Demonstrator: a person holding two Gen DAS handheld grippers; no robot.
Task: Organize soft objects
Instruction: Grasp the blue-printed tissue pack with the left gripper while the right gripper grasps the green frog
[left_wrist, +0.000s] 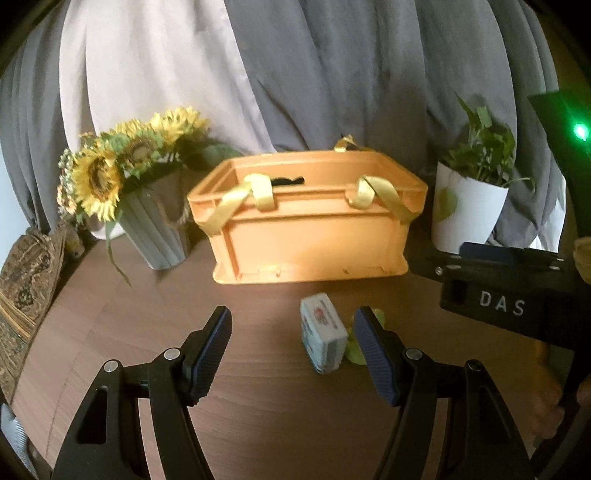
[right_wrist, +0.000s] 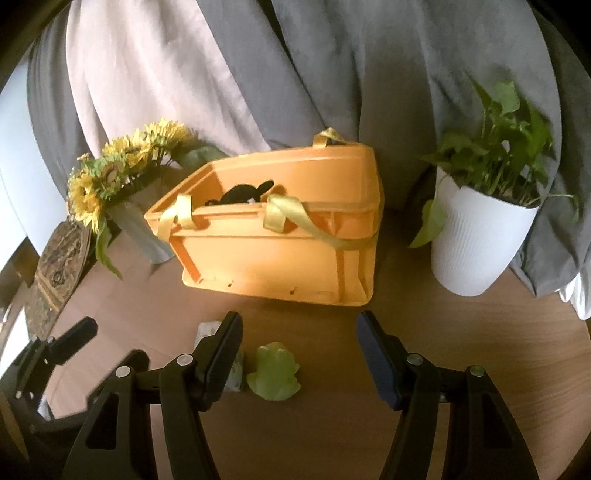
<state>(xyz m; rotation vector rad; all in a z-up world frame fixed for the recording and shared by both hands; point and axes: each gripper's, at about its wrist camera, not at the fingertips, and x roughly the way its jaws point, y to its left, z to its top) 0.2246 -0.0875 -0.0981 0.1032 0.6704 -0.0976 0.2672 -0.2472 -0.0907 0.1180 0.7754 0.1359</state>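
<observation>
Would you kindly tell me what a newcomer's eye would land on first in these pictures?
The orange plastic crate with yellow ribbon handles stands mid-table, a black soft toy inside. Sunflowers in a grey vase stand to its left, a white potted plant to its right. In front lie a green frog toy and a small white packet.

- A round wooden table, brown with a visible grain, carries everything here.
- An orange plastic crate stands on it toward the back, with yellow ribbons draped over its rim.
- A grey ribbed vase of sunflowers stands just left of the crate.
- A white ribbed pot with a leafy green plant stands to the right of the crate.
- A small white packet with a printed top lies on the wood in front of the crate.
- A pale green frog toy sits just beside that packet.
- A patterned brown disc rests at the table's left edge.
</observation>
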